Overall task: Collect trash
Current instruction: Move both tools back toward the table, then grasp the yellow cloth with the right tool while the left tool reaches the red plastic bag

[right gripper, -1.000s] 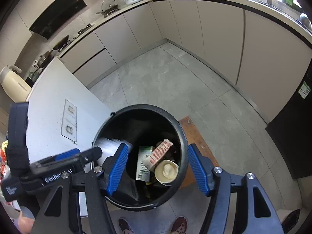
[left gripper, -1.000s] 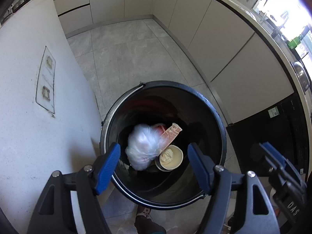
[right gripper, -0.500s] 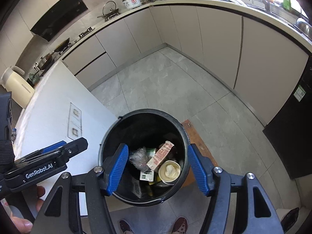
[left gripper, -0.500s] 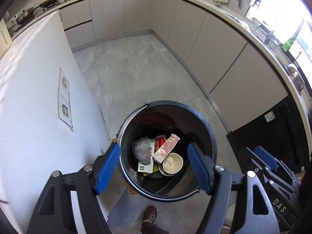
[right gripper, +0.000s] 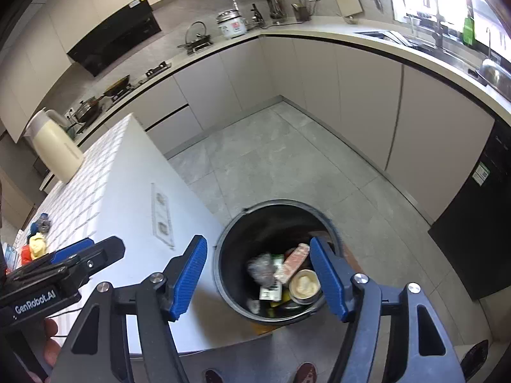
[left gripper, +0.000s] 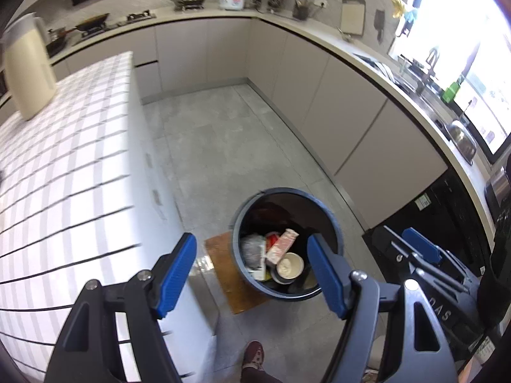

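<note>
A black round trash bin (left gripper: 287,190) (right gripper: 274,203) stands on the floor beside the white island. Inside lie a crumpled clear plastic bag (left gripper: 252,249) (right gripper: 260,266), a pink carton (left gripper: 281,242) (right gripper: 292,261), a paper cup (left gripper: 289,266) (right gripper: 305,285) and other scraps. My left gripper (left gripper: 250,238) hangs high above the bin, open and empty. My right gripper (right gripper: 258,240) is also high over the bin, its jaws opening with nothing between them. Each gripper shows at the edge of the other's view.
The white island (left gripper: 64,159) with a checked cloth is on the left, carrying a cream kettle (left gripper: 27,67) and small items (right gripper: 35,242). A wooden board (left gripper: 226,271) lies under the bin. A black appliance (left gripper: 431,207) and cabinets line the right. The person's shoes (right gripper: 305,371) are below.
Both grippers have risen and pulled back from the bin, which now looks smaller and farther. The plastic bag has settled among the trash inside. The right jaws stand slightly wider.
</note>
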{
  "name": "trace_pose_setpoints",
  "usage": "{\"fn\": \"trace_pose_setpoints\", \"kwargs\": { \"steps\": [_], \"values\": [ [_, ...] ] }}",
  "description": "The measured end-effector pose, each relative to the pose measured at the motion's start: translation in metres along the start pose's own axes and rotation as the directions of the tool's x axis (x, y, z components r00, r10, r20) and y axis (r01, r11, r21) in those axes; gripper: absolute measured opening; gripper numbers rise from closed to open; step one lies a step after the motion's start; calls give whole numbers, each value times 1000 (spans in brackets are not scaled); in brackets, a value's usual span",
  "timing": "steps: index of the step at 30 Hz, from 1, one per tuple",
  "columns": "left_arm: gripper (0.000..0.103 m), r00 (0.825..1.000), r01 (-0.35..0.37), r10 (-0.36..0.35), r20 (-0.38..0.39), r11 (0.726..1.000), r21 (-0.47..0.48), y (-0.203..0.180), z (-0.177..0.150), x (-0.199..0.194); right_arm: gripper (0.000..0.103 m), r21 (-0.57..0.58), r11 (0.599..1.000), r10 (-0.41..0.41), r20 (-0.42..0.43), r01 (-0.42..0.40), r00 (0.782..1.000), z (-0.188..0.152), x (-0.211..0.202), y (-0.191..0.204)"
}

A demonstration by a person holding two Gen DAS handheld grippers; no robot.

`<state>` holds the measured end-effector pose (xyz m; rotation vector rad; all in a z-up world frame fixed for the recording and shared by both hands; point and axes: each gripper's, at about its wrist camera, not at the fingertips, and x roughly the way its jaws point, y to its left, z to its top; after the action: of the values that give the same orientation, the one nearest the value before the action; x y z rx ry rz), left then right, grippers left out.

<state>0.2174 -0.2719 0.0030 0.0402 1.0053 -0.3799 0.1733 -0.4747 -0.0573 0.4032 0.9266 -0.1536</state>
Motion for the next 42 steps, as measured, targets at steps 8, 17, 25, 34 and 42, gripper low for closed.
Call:
{"fn": "trace_pose_setpoints", "kwargs": {
  "steps": [8,17,25,34,42],
  "values": [
    [74,997,-64,66,33,996,-69,79,-16,-43,79,-75,995,60,21,-59,998,-7,-15,98],
    [74,983,-158,173,63,968,-196,184,-36,-84,80,-190,967,168,-20,-169,985,-22,-3,225],
    [74,964,-232,260,56,925,-301,271,-58,-110,81,-266,930,246,-61,-253,967,-46,10,317],
    [74,942,-293,331,46,883,-366,345,-72,-126,81,-318,895,297,-103,-315,949,-68,25,398],
    [74,934,-320,357,21,861,-396,396,-84,-135,81,-345,878,303,-139,-333,943,-86,34,449]
  ]
}}
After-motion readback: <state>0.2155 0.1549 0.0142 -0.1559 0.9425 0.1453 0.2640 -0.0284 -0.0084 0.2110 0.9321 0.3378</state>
